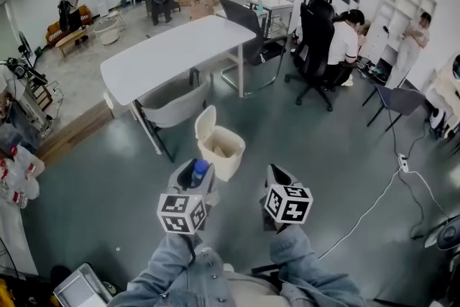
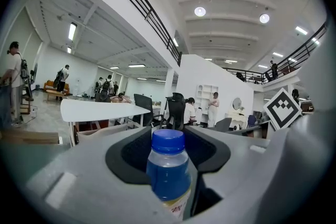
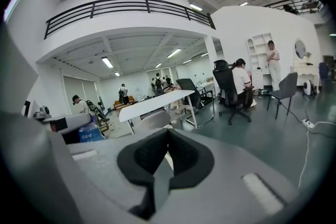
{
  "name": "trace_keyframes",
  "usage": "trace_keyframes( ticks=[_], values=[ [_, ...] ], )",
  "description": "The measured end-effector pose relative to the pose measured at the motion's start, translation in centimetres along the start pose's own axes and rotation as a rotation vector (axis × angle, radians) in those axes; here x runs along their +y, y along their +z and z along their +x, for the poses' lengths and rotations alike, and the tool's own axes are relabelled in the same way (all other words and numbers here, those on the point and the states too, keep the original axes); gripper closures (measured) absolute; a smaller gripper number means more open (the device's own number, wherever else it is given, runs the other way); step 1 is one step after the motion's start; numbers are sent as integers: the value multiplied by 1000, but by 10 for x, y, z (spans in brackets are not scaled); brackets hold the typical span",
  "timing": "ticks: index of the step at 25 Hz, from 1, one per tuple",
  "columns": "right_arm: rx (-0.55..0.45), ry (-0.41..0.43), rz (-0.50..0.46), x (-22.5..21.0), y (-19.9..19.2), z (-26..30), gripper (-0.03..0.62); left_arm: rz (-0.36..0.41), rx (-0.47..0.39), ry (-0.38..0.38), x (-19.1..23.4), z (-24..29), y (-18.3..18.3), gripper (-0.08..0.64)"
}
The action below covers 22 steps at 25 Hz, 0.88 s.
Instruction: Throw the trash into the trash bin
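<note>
My left gripper (image 1: 195, 176) is shut on a blue-capped plastic bottle (image 1: 198, 170) with blue liquid, held upright just in front of a cream trash bin (image 1: 220, 145) on the floor. The bin's lid stands up at its left side and some paper lies inside. In the left gripper view the bottle (image 2: 168, 171) stands between the jaws (image 2: 168, 165), its cap above them. My right gripper (image 1: 273, 180) is beside it to the right, shut with nothing in it. In the right gripper view the jaws (image 3: 164, 162) meet and the bottle (image 3: 91, 134) shows at the left.
A white table (image 1: 172, 54) with a grey chair (image 1: 172, 104) stands beyond the bin. A person sits in a black office chair (image 1: 316, 47) at the right. A white cable (image 1: 374, 205) runs across the green floor. Racks and boxes line the left edge.
</note>
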State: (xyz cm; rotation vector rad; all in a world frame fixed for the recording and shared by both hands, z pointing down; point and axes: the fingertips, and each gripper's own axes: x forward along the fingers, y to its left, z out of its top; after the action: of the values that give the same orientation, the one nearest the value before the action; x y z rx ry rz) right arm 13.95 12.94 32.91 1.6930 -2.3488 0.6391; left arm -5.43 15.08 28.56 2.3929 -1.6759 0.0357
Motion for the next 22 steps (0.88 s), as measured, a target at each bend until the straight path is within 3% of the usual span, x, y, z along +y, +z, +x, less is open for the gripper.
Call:
trace_keyframes(
  ticks=[7, 22],
  values=[
    [17, -17, 15, -24, 10, 53, 589, -5, -1, -1, 31, 60, 2, 356],
    [30, -24, -19, -39, 97, 233, 589, 11, 27, -59, 120, 248, 42, 356]
  ],
)
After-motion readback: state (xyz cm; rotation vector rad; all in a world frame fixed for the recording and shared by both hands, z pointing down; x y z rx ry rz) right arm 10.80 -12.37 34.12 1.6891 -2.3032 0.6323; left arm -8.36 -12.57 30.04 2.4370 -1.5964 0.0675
